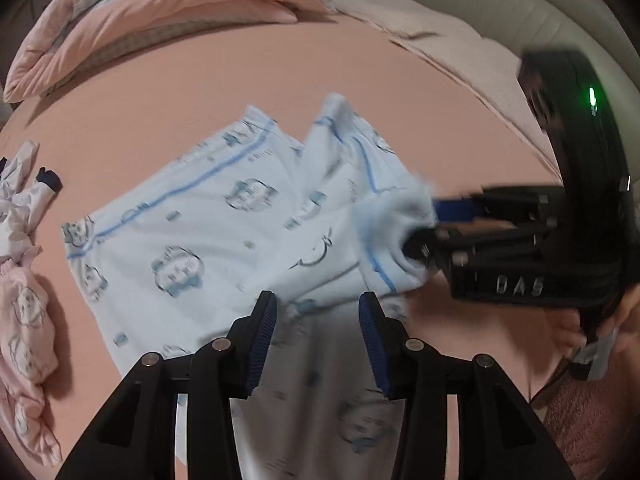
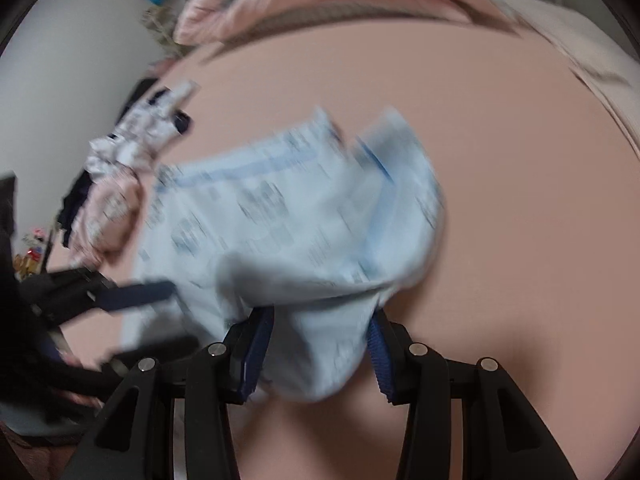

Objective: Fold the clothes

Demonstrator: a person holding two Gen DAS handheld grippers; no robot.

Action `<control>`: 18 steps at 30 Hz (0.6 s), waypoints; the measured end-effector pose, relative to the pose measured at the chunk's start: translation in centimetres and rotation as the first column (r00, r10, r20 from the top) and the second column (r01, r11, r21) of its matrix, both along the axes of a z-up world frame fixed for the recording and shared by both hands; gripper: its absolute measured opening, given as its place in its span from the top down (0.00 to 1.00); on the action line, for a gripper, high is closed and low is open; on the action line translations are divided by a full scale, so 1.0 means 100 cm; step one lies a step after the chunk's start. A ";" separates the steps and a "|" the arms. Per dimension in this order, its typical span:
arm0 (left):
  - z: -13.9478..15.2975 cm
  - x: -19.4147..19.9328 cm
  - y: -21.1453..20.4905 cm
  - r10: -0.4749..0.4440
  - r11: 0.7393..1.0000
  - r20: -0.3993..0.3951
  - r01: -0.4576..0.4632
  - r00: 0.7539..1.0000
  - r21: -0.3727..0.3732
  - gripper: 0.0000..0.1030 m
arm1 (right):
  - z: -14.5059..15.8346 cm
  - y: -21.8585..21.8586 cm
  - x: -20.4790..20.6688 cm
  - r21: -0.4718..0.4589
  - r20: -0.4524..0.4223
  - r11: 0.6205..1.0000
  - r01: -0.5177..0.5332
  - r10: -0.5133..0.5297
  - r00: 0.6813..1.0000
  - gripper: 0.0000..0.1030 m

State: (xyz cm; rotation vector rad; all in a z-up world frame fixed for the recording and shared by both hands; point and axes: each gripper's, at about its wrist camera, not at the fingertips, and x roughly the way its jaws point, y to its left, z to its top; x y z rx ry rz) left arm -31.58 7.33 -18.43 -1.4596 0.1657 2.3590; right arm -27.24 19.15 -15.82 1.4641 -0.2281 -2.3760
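A light blue garment [image 1: 192, 216] with bear prints and blue stripes lies partly spread on the pink bed sheet [image 1: 280, 64]. My left gripper [image 1: 316, 312] is open just above the garment's near part, and its blue pads do not press the cloth. My right gripper [image 1: 424, 232] comes in from the right, shut on a bunched edge of the garment. In the right wrist view that bunch [image 2: 320, 288] fills the gap of the right gripper [image 2: 320, 324], and the rest of the garment [image 2: 280, 208] hangs blurred ahead. The left gripper [image 2: 160, 320] appears blurred at the left.
A heap of pink and white printed clothes [image 1: 24, 280] lies at the sheet's left edge, also in the right wrist view [image 2: 116, 184]. A folded pink quilt [image 1: 160, 12] lies along the far side. A person's hand [image 1: 572, 328] holds the right gripper's handle.
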 end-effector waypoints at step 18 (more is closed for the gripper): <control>-0.004 -0.024 0.013 -0.239 0.958 -0.059 0.245 0.969 0.151 0.62 | 0.012 0.033 -0.033 -0.228 0.008 0.971 0.076 -0.076 0.997 0.56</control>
